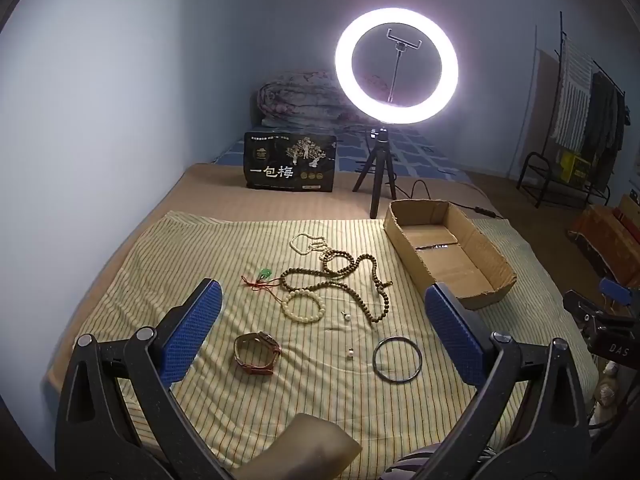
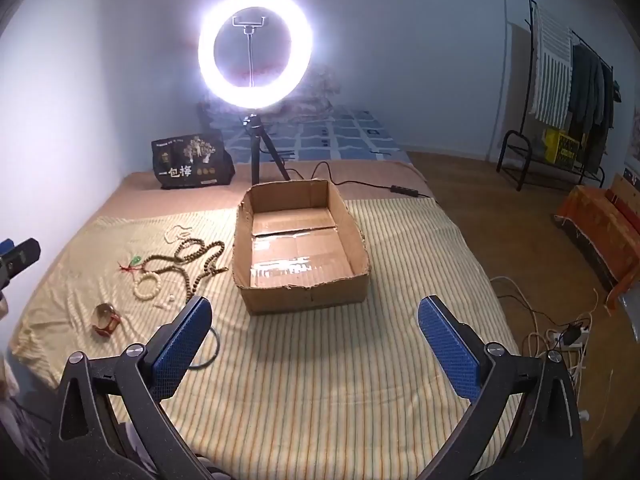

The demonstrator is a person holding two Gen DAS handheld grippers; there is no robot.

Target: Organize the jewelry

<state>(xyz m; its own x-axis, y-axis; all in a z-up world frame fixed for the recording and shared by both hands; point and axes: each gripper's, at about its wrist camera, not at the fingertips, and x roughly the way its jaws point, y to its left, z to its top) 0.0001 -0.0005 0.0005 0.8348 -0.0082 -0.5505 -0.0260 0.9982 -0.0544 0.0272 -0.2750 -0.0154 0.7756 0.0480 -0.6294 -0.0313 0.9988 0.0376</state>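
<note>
**Jewelry loose on the cloth, box empty, both grippers wide open**

Left gripper (image 1: 322, 312): jaws spread wide, nothing held. Hovers above the near edge of the striped cloth (image 1: 180, 248), aimed straight at the jewelry.

Right gripper (image 2: 316, 328): jaws also spread wide, nothing held. Aimed at the cardboard box (image 2: 304, 292), which sits dead ahead of it and looks empty.

Jewelry, seen from the left wrist camera:
- watch (image 1: 256, 354) nearest, just ahead of the left finger, lying on its side.
- dark bangle (image 1: 397, 359) near the right finger, flat on the cloth.
- two small pearl pieces (image 1: 351, 354) between watch and bangle; too small to tell what they are.
- pale bead bracelet (image 1: 303, 306) further ahead, on the centre line.
- long brown bead strand (image 1: 360, 280) behind it, tangled with a white bead strand (image 1: 308, 242); its loose tail runs towards the box.
- green pendant on red cord (image 1: 262, 276) to the left of the beads.

Key relation: all pieces lie left of the box. The left gripper is the nearer one; from the right wrist camera the pile sits well off to the left, the bangle partly hidden behind that gripper's left finger.

Judgement: sorting not yet begun. Watch or bangle are the easiest first picks for the left gripper; carry goes rightward to the box. The tangled strands may drag one another.
</note>
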